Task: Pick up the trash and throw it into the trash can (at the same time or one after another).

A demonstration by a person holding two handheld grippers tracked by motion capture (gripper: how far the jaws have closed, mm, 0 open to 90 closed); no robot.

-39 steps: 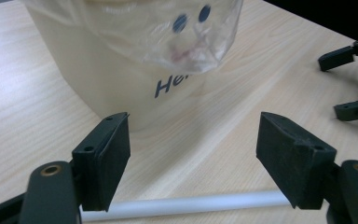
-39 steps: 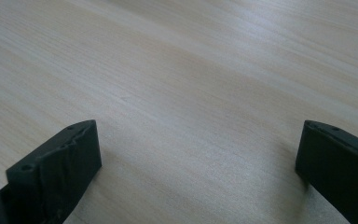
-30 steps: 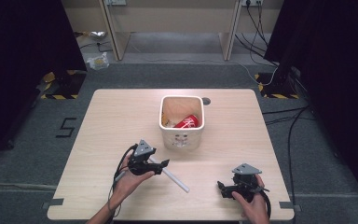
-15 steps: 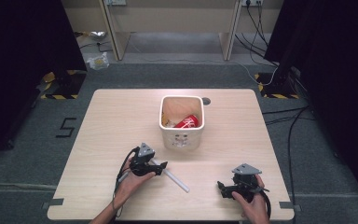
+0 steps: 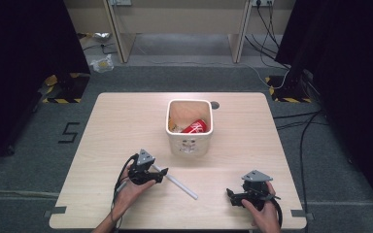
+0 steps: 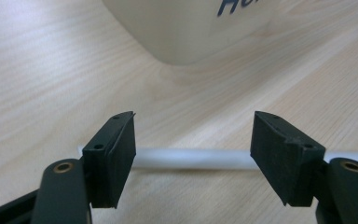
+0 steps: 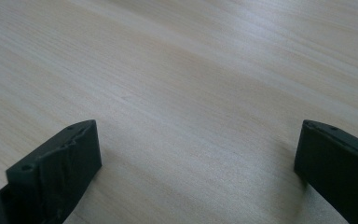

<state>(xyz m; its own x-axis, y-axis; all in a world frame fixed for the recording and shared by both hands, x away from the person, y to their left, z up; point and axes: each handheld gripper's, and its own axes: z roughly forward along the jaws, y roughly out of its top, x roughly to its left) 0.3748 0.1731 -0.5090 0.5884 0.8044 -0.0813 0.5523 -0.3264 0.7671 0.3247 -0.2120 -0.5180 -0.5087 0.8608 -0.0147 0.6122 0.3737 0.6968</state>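
Note:
A thin white tube (image 5: 182,188) lies slantwise on the wooden table (image 5: 126,121), in front of the white bin (image 5: 190,143). My left gripper (image 5: 158,175) is low at the tube's near-left end. In the left gripper view the tube (image 6: 191,158) runs crosswise just beyond both jaws, from one to the other. The left gripper (image 6: 193,140) has just been closing a little; its pads stand apart and press on nothing. My right gripper (image 5: 230,195) rests at the front right, and in its own view the right gripper (image 7: 198,154) is open over bare wood.
The bin holds a red can (image 5: 195,127) and some other scraps. Its pale wall (image 6: 191,28) rises close ahead in the left gripper view. A small round hole (image 5: 215,104) sits in the tabletop behind the bin. Grey floor surrounds the table.
My left hand has shifted slightly toward the near-left end of the tube. The tube, the bin and the right hand have stayed where they were.

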